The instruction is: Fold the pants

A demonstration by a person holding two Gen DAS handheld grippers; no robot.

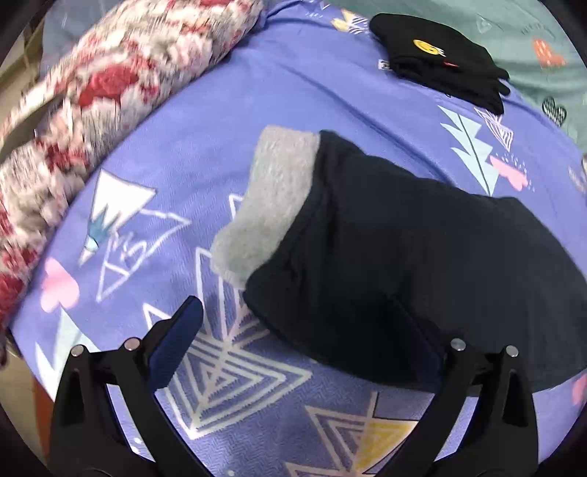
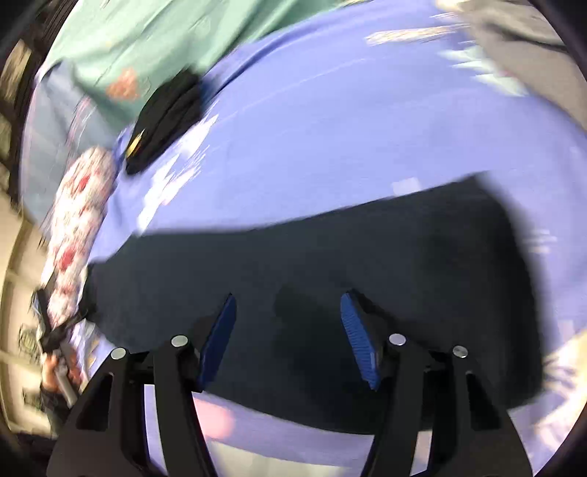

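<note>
A wide periwinkle-blue bedsheet printed with white triangles and pale trees (image 1: 227,121) covers nearly the whole surface, with a mint-green patterned sheet (image 1: 543,33) joining it at the far edge. Along the sheet's left side in the left wrist view lies a long fuzzy blanket roll in red-and-cream floral pattern (image 1: 84,95). The dark navy fleece pants (image 1: 422,264) lie folded on the blue sheet, a band of their grey fuzzy lining (image 1: 271,198) turned out at one end. Farther back sits a small folded black garment with a yellow smiley badge (image 1: 436,58). The left gripper (image 1: 312,341) hovers at the pants' near edge with its blue-padded fingers spread wide, clasping nothing. In the blurred right wrist view the right gripper (image 2: 288,337) hangs over the pants (image 2: 330,264), fingers partly apart and empty.
</note>
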